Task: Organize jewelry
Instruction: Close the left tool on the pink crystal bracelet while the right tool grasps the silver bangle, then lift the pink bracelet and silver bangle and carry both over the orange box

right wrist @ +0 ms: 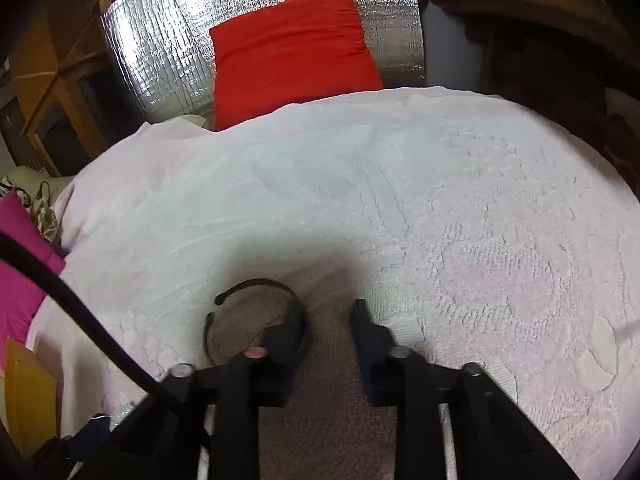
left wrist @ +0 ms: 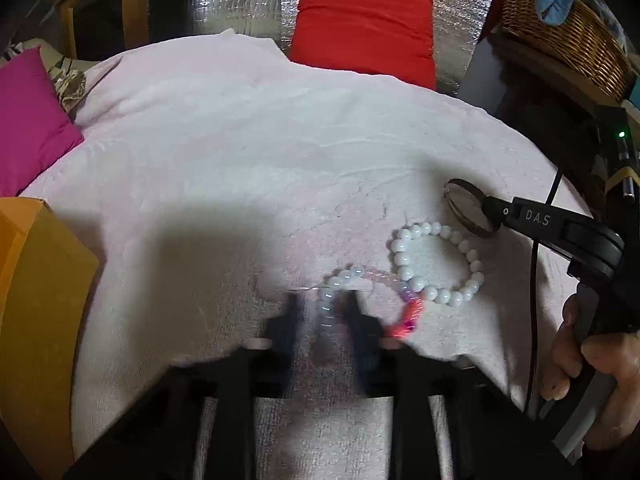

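left gripper (left wrist: 324,312) fingers straddle beads (left wrist: 326,300); right gripper (right wrist: 326,320) fingers apart; towel (right wrist: 440,200)

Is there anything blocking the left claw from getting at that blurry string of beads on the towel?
No, nothing visible blocks it. The pale beaded strand already lies between the open fingers of the left gripper. The white bead bracelet sits just to its right on the towel, touching or overlapping the strand's pink end; blur hides which.
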Demonstrator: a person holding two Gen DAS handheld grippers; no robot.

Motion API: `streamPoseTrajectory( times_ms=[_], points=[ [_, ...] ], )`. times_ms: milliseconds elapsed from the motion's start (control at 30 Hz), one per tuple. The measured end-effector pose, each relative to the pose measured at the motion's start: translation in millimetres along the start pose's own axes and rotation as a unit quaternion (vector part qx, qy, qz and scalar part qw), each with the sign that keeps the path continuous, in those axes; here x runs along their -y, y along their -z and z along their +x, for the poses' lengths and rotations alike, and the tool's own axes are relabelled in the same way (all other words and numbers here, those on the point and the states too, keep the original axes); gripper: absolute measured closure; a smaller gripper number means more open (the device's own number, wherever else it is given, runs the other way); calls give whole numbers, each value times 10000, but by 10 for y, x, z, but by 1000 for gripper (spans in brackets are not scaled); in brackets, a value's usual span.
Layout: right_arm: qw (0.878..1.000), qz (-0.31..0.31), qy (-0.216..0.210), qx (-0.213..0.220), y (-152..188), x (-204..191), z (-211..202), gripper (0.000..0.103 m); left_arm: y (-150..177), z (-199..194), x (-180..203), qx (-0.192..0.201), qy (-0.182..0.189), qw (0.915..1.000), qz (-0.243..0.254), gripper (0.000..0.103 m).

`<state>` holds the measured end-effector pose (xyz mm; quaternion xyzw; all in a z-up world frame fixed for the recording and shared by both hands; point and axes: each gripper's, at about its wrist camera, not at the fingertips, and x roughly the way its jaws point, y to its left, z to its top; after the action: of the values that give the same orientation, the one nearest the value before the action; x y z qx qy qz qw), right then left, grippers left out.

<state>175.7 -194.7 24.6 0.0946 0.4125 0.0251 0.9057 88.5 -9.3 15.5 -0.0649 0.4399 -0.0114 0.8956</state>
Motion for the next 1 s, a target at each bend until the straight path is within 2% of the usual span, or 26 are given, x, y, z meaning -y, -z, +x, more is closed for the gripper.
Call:
streamPoseTrajectory(
  times_ms=[167, 633, 1000],
  points=[
    [9994, 175, -292, -48, 23, 128, -38, 95, 41, -70, -53, -47, 290, 9994, -164, 95],
    [9964, 471, -560, -418, 258, 552, -454, 96, 123, -362, 13, 105, 460, 9989, -29, 95],
    [9912, 480, -1197, -292, 360, 387, -905, 96, 205, -769, -89, 408, 434, 9982, -48, 95]
  ],
)
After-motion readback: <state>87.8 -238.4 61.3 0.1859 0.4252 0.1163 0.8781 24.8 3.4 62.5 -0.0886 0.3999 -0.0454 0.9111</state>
